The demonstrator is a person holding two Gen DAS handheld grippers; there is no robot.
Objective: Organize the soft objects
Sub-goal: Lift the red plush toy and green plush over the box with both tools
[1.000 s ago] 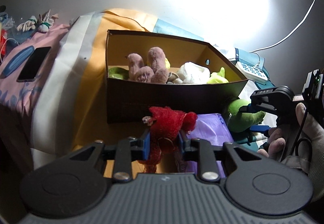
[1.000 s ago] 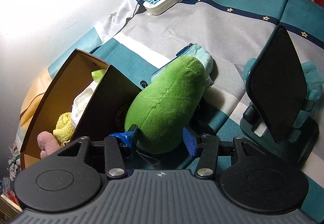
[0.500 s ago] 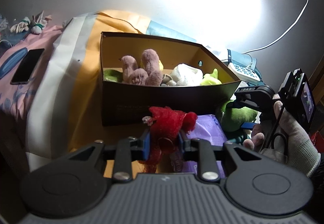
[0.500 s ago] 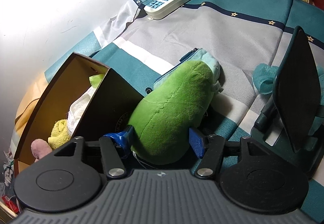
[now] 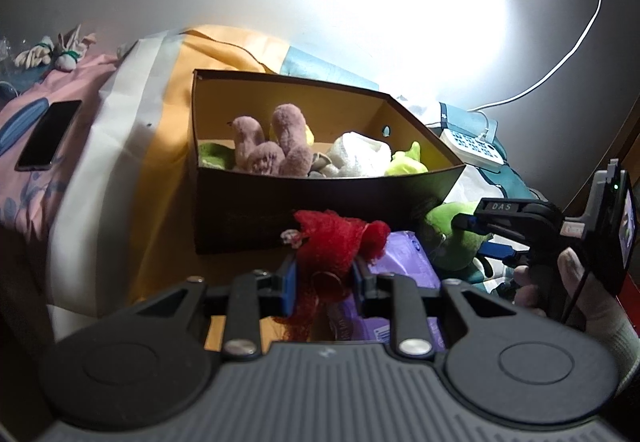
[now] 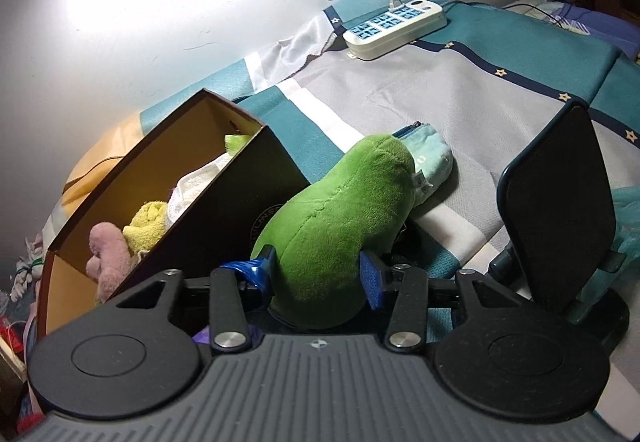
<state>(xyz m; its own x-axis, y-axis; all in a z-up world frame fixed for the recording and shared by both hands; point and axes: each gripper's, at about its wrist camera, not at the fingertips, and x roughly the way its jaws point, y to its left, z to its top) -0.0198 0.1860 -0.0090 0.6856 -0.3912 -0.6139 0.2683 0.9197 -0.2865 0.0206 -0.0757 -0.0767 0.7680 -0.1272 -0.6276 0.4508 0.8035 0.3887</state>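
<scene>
My left gripper [image 5: 324, 274] is shut on a red fuzzy soft toy [image 5: 336, 242], held just in front of the near wall of a brown cardboard box [image 5: 304, 210]. The box holds a pink plush [image 5: 272, 150], a white cloth [image 5: 360, 154] and yellow-green soft things [image 5: 406, 162]. My right gripper [image 6: 318, 274] is shut on a green plush [image 6: 340, 226] beside the box's right end [image 6: 224, 210]; it also shows in the left wrist view [image 5: 492, 238]. A light blue pouch [image 6: 430, 158] lies behind the green plush.
A purple packet [image 5: 404, 266] lies under the red toy. A black phone [image 5: 50, 134] lies on the pink bedding at left. A white power strip [image 6: 394, 30] lies near the wall. A dark phone stand [image 6: 560, 202] stands at right.
The right gripper has closed in on the green plush and lifted it a little, tilting it up. The left gripper holds the red toy steady before the box.
</scene>
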